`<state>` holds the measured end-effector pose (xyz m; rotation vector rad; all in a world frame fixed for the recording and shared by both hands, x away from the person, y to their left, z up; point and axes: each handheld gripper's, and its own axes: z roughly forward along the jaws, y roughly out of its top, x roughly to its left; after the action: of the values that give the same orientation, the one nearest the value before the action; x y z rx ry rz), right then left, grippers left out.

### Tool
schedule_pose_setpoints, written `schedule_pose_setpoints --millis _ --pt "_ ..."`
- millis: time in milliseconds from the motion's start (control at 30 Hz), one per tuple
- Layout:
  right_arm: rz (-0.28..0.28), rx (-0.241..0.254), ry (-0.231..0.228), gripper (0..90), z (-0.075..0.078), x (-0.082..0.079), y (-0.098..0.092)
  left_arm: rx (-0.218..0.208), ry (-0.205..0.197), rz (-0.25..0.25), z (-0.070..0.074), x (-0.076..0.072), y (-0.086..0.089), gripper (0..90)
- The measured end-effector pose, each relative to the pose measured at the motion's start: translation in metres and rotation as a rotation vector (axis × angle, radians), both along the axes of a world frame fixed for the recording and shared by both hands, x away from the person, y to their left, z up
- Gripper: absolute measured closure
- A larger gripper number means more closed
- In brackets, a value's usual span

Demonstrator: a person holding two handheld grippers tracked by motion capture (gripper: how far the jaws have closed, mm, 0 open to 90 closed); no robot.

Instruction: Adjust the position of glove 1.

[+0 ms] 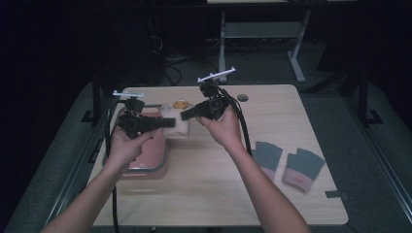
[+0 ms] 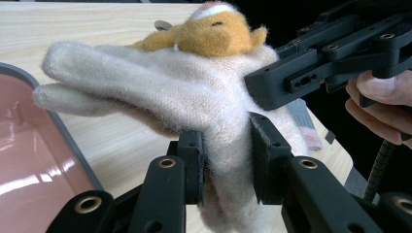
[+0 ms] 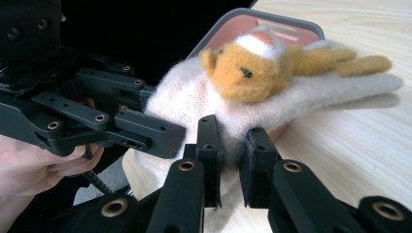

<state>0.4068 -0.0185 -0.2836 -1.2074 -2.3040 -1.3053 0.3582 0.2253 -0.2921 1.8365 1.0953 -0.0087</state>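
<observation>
1. High view: both grippers, left gripper (image 1: pixel 167 122) and right gripper (image 1: pixel 187 115), hold a cream glove (image 1: pixel 177 127) in the air above the pink tray (image 1: pixel 153 158), spreading it between them.
2. Left gripper view: its jaws pinch the cuff, so the glove's bear patch (image 2: pixel 214 31) faces up.
3. Right gripper view: its jaws clamp the cuff's other edge, probably to stretch it open.

Cameras: one high above my table (image 1: pixel 272 194), looking forward and down; two riding my grippers, close, both facing the cream glove (image 2: pixel 160 92).
</observation>
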Motion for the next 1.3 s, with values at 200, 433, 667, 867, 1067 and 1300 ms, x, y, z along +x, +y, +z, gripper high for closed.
schedule_pose_setpoints --millis 200,433,667,867,1067,1300 --pt "0.011 -0.006 0.004 80.1 0.006 0.003 0.011 -0.004 -0.006 0.011 0.004 0.000 0.011 69.8" --pt "0.032 0.001 -0.012 80.1 0.010 0.006 0.024 -0.022 -0.017 0.022 0.007 -0.001 0.026 69.8" --pt "0.056 0.002 -0.008 80.0 0.012 0.010 0.041 -0.020 -0.018 0.043 0.010 -0.003 0.041 69.8" --pt "0.077 -0.004 -0.010 80.0 0.015 0.011 0.053 -0.019 -0.025 0.053 0.010 -0.006 0.051 69.8" --pt "0.082 0.003 0.001 80.0 0.014 0.013 0.062 -0.026 -0.024 0.070 0.009 -0.007 0.060 69.8" --pt "0.101 -0.006 0.009 80.0 0.010 0.015 0.073 -0.014 -0.017 0.084 0.006 -0.009 0.070 69.8"
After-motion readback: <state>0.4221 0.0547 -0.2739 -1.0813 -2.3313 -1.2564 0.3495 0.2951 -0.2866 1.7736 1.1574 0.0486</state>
